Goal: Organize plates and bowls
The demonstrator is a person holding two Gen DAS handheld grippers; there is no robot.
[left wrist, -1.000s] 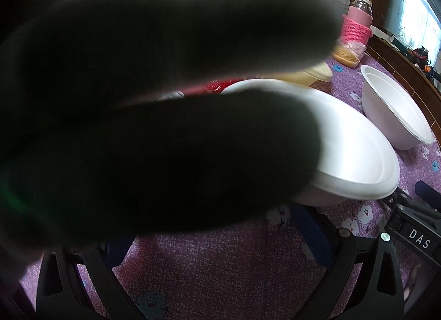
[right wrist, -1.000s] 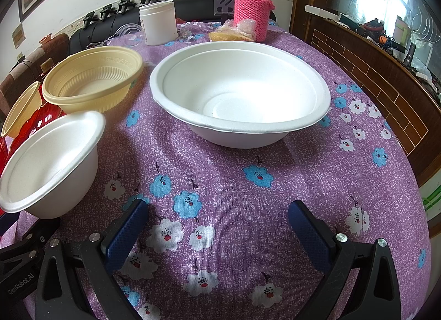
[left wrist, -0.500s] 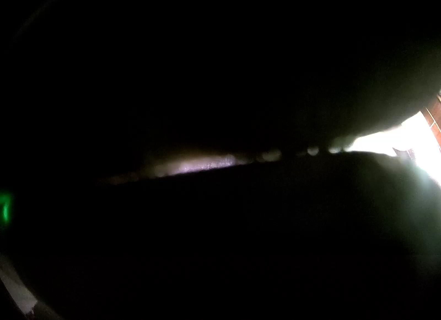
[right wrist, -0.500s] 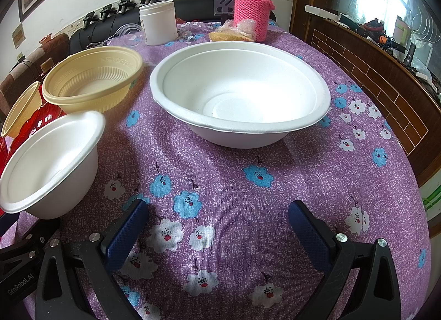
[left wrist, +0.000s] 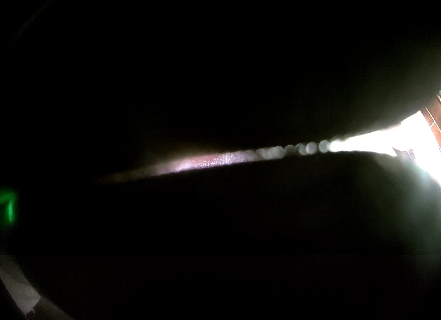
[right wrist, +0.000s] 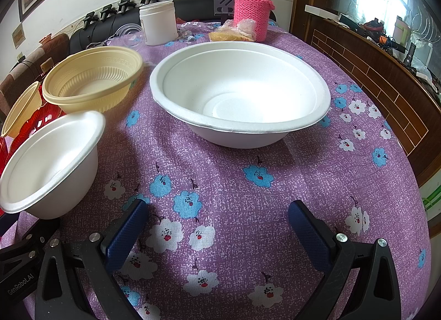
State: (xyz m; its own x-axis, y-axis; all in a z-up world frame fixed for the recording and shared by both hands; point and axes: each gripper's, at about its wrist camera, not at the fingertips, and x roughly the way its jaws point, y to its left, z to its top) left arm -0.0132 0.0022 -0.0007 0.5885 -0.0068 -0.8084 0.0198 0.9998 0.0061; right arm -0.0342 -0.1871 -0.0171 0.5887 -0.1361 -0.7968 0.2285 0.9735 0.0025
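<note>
The right wrist view shows a large white bowl (right wrist: 239, 99) upright on the purple flowered tablecloth (right wrist: 220, 182), straight ahead of my right gripper (right wrist: 217, 226). That gripper is open, with nothing between its blue pads (right wrist: 126, 234). A smaller white foam bowl (right wrist: 49, 165) stands at the left. The black body of the left gripper (right wrist: 19, 264) lies just below and in front of it, fingers hidden. Behind sit a cream plastic bowl (right wrist: 91, 82) and a second cream bowl (right wrist: 19, 110). Something dark covers the left wrist view except a thin strip of cloth (left wrist: 209, 160).
A red basket (right wrist: 35, 124) lies under the cream bowls at the left. At the back stand a white jar (right wrist: 158, 22), a pink flask (right wrist: 252, 2) in a knitted sleeve and a food bag (right wrist: 234, 33). The table edge curves along the right beside a wooden wall (right wrist: 386, 77).
One second ago the left wrist view was half blocked by a dark blur but showed the small bowl; it then went almost fully black and stays so. The right view is unchanged.
</note>
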